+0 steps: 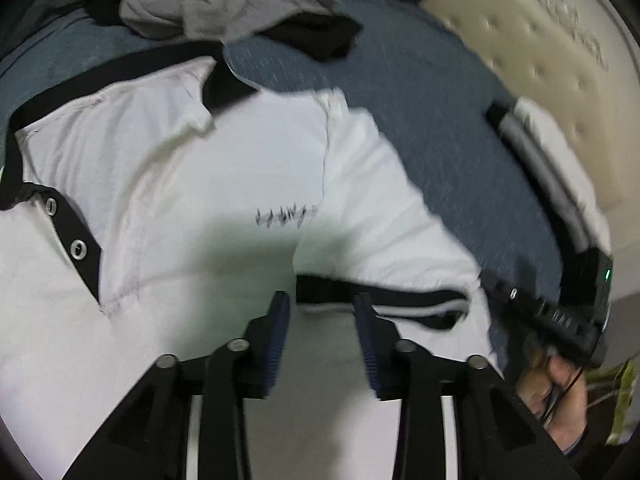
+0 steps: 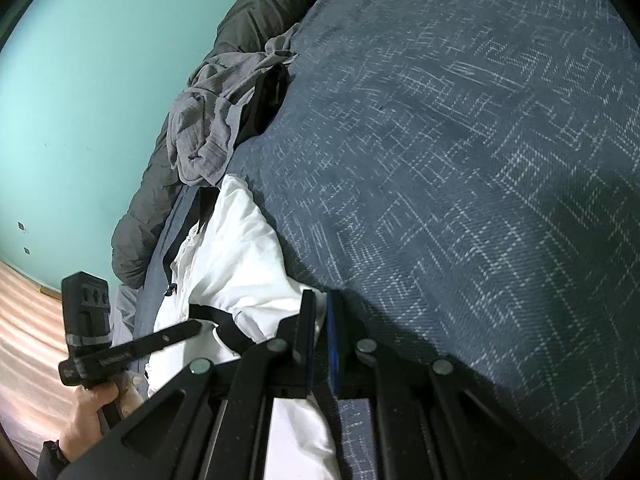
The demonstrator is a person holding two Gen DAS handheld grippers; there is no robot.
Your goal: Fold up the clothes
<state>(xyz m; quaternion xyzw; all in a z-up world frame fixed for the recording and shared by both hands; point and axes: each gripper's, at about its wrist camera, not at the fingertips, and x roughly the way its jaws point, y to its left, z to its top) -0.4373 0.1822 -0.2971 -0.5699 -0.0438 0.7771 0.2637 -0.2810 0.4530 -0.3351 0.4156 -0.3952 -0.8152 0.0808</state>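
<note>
**White shirt spread on the blue bedcover, right gripper pinching its edge**

I've got the white shirt [image 1: 224,184] lying across the blue patterned bedcover [image 2: 460,160], black trim along its collar and a black placket with two metal snaps [image 1: 76,248] out to the left. There's a small dark mark [image 1: 286,216] on the cloth near the middle. A black-banded sleeve cuff [image 1: 384,300] sits just beyond my left gripper [image 1: 322,300].

That left gripper hangs above the shirt, jaws partly apart, nothing between the pads that I can see; the view is blurred.

Over on my right gripper [image 2: 320,304], the jaws are closed almost completely, and a fold of the white shirt's edge is nipped between them, right where the shirt meets the bedcover.

Further away, a crumpled grey garment [image 2: 212,120] sits in a heap at the far left of the bed, with something black tucked under it. A cream quilted mattress [image 1: 532,40] shows on the far right, and a turquoise wall [image 2: 88,100] behind the bed.
</note>
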